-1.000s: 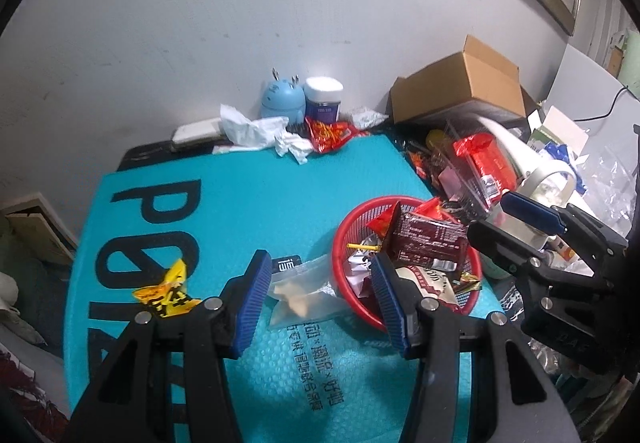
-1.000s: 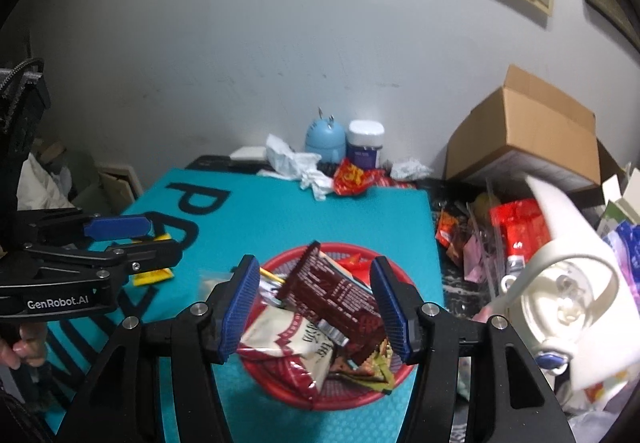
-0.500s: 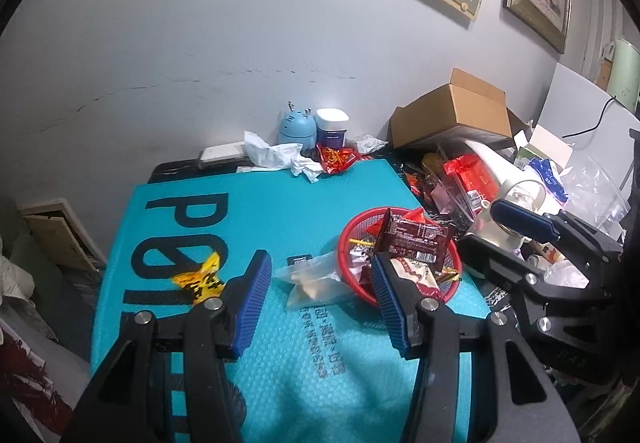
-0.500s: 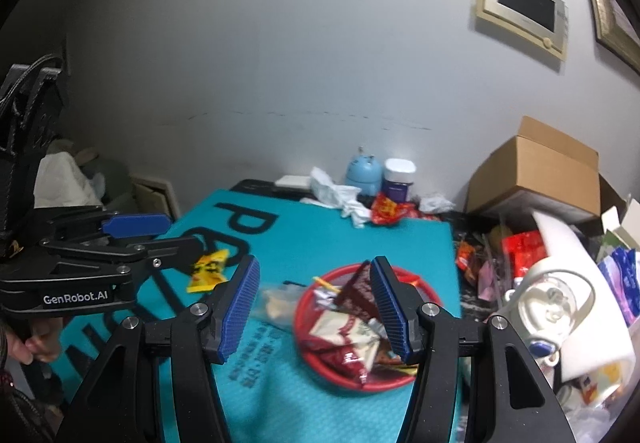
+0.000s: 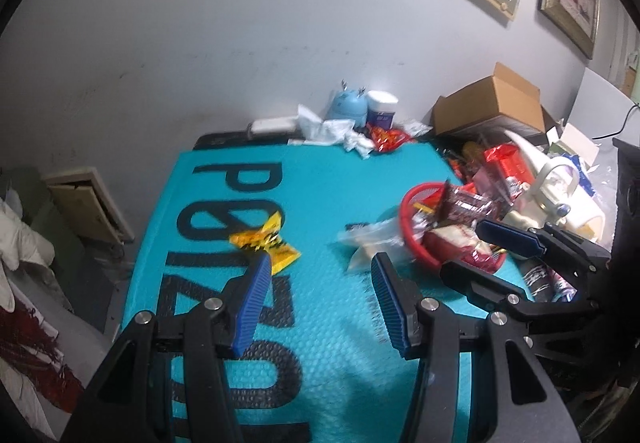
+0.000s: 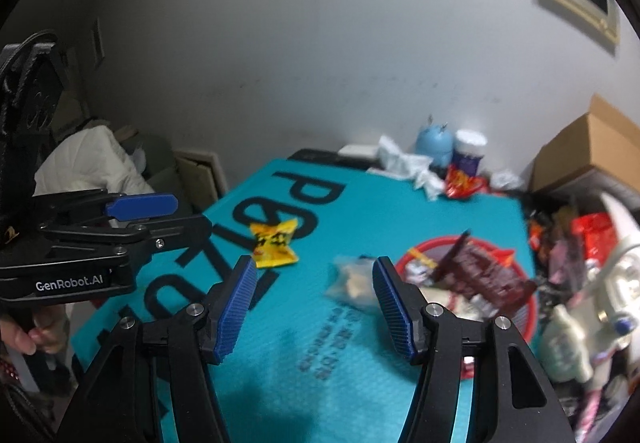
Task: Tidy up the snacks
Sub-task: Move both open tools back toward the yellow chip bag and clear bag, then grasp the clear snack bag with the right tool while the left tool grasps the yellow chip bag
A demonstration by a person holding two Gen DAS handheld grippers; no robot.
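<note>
Left wrist view: left gripper (image 5: 318,289) and right gripper (image 6: 314,297) both hang spread and empty over the teal bubble mat (image 5: 328,359); yellow crinkled snack packet (image 5: 264,243) lies left of the red round snack basket (image 5: 406,219).

Dim indoor light is leaving both fisheye views murky, dark vignettes are curving round the edges, motion blur is smearing the red basket (image 6: 468,283) right of the jaws, and soft shadows are pooling on the teal mat (image 5: 320,343) beneath them.
</note>
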